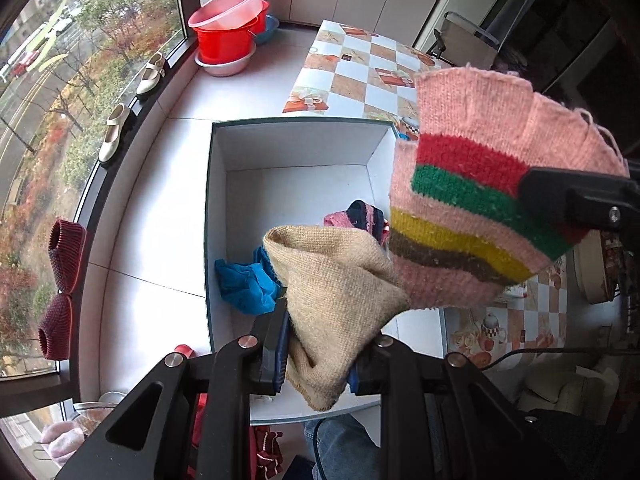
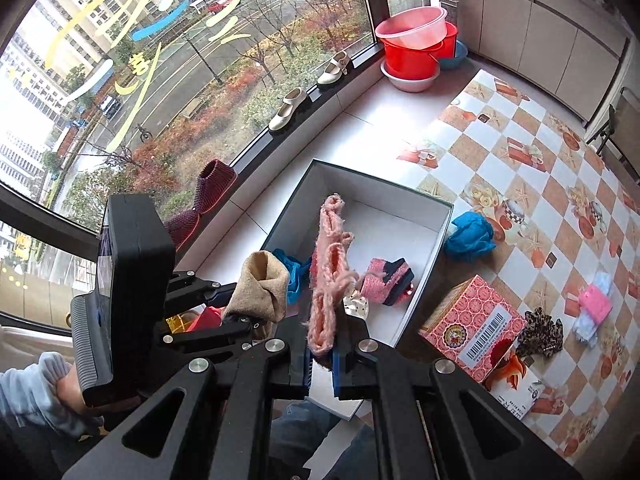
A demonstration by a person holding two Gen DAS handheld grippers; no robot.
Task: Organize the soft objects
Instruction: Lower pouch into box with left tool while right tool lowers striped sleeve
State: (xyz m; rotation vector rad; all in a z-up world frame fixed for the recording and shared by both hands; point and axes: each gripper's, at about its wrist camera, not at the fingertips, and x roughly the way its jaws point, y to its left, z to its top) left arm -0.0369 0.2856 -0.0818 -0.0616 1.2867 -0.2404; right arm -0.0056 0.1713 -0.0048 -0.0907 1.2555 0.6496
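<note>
My left gripper [image 1: 320, 354] is shut on the beige end [image 1: 336, 304] of a knitted piece and holds it above the white box [image 1: 296, 144]. My right gripper [image 2: 322, 360] is shut on the pink striped end [image 1: 472, 200] of the same piece, seen edge-on in the right wrist view [image 2: 330, 280]. The right gripper also shows in the left wrist view [image 1: 568, 196], and the left gripper in the right wrist view [image 2: 240, 312]. In the box lie a blue cloth [image 1: 246, 284] and a pink-and-navy knit [image 2: 386, 280].
On the checkered table [image 2: 520, 168] lie a second blue cloth [image 2: 470, 238], a red patterned carton [image 2: 474, 326], a leopard scrunchie [image 2: 540, 332] and a pink item [image 2: 596, 300]. Shoes [image 1: 116, 136] and maroon knitted booties [image 1: 60, 280] stand on the window sill. Red and pink basins [image 1: 232, 28] stand in the corner.
</note>
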